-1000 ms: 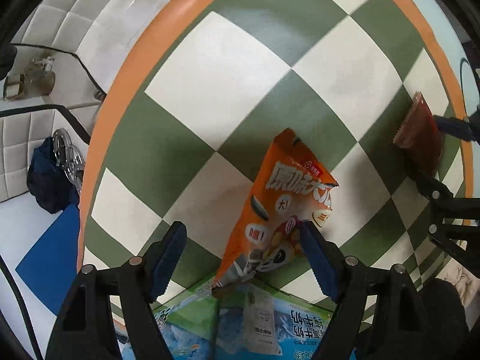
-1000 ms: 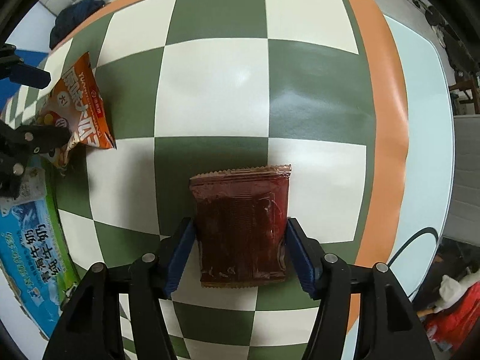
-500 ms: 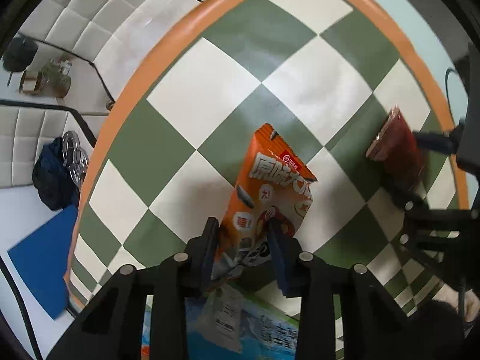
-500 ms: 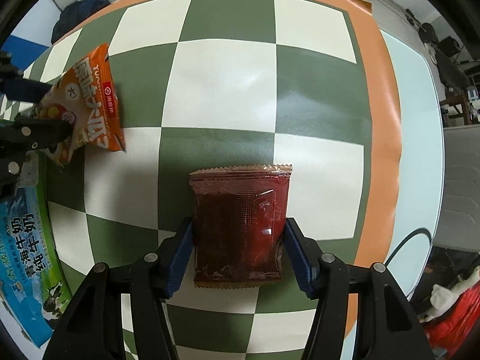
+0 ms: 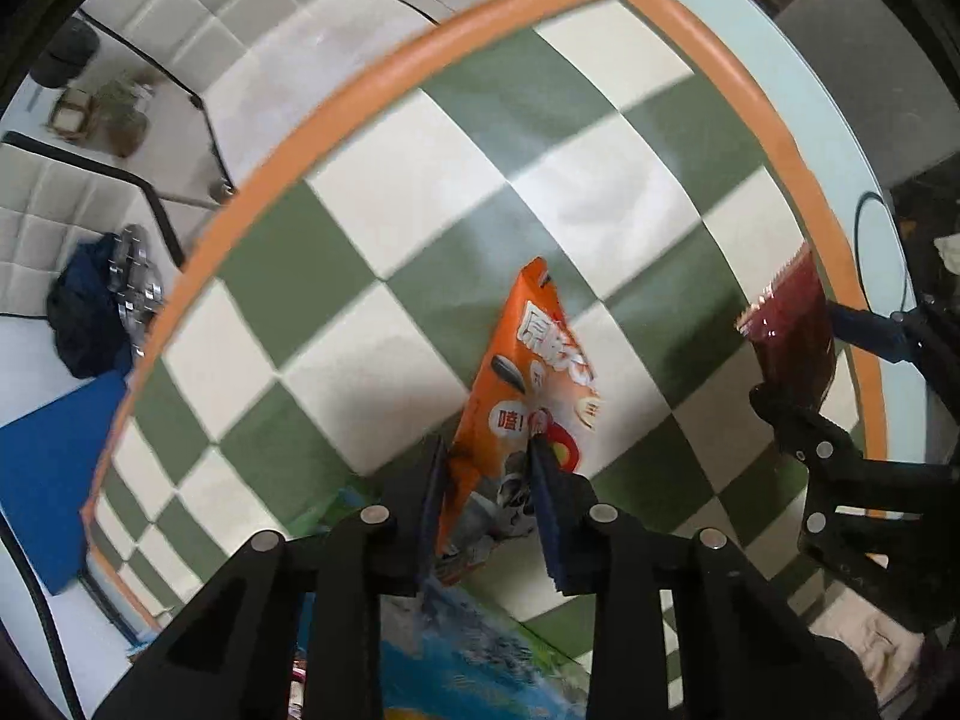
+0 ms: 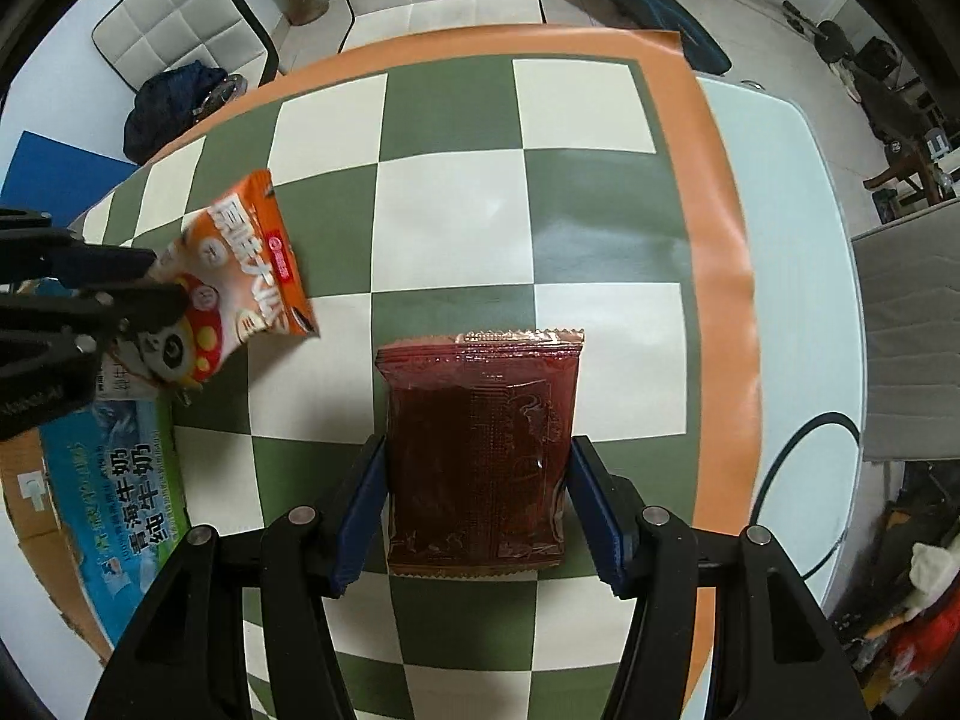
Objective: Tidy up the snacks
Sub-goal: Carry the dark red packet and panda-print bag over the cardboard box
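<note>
An orange snack bag (image 5: pixel 534 360) hangs tilted above the checkered tablecloth (image 6: pixel 456 210). My left gripper (image 5: pixel 485 450) grips its lower end, and the jaws are still closing on it. In the right wrist view the same orange bag (image 6: pixel 252 276) shows at the left, with the left gripper (image 6: pixel 162 279) on it. A dark red packet (image 6: pixel 480 438) sits flat between the blue pads of my right gripper (image 6: pixel 477 450), which is shut on its two sides and holds it off the table. From the left wrist view, the red packet (image 5: pixel 792 330) and right gripper (image 5: pixel 810 360) are at the right edge.
A cardboard milk box (image 6: pixel 108 480) with blue-green print stands at the table's left edge, just below the orange bag. White padded chairs (image 6: pixel 180 18) stand beyond the table, one with a dark bag (image 6: pixel 174 102). A black cable loop (image 6: pixel 804 480) lies on the pale tabletop at right.
My left gripper went from wide open to closed on the orange bag and lifted it. The right gripper rose with the red packet, so the table looks farther away.
</note>
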Tool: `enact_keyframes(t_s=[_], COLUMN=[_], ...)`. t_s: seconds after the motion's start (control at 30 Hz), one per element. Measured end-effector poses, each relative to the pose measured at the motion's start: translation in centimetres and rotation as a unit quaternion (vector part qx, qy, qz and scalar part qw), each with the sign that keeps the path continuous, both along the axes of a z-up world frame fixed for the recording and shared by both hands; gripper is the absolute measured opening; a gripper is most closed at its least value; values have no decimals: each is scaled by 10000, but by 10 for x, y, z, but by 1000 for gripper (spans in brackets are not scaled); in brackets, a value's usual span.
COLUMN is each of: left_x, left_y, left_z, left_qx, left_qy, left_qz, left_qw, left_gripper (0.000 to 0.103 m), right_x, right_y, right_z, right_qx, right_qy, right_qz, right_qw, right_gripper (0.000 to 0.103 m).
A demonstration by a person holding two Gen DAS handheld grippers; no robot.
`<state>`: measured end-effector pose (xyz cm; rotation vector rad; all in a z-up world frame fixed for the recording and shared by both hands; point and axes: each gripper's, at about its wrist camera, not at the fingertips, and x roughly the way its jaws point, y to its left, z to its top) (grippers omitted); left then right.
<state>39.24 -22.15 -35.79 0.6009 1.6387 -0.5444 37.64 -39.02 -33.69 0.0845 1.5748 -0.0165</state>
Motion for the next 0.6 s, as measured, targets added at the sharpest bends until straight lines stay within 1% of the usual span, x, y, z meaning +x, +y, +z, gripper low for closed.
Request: enact_keyframes(t_s=[0.03, 0.07, 0.1, 0.17, 0.2, 0.27, 0.33, 0.43, 0.5, 0.53, 0.6], left_x=[-2, -5, -7, -14, -17, -19, -19, -22, -30, -33, -37], left_y=[-3, -6, -9, -15, -17, -22, -25, -24, -27, -28, -29], left_z=[-10, -16, -22, -33, -37, -38, -38, -37, -31, -28, -19], left_qx=[67, 118, 173, 366, 451, 491, 536, 521, 464, 431, 271], left_qy=[206, 326, 410, 448, 418, 357, 339, 114, -138, -251, -383], left_qz=[-25, -56, -105, -284, -367, -404, -362, -265, -284, -276, -188], left_qw=[9998, 9994, 9990, 9979, 9974, 9973, 9973, 9982, 9984, 9984, 9987], left_gripper=[27, 29, 29, 32, 32, 34, 35, 34, 30, 23, 19], right_x=[-2, -6, -5, -9, -11, -13, -19, -24, -27, -29, -33], right_y=[-1, -3, -3, -5, -2, -3, -6, -14, -18, -19, -22], right_z=[0, -5, -5, -5, -5, -12, -11, -9, -7, -6, -3], right_qx=[-2, 9, 16, 19, 12, -2, -18, -16, -23, -32, -46], right_qy=[-2, 0, 6, 21, 12, -5, -21, -12, -23, -38, -71], right_qz=[-26, -63, -90, -138, -156, -192, -245, -342, -392, -408, -439], right_qw=[10000, 10000, 10000, 9999, 9999, 9998, 9997, 9994, 9992, 9992, 9990], right_gripper=[62, 62, 62, 62, 62, 62, 62, 62, 62, 62, 62])
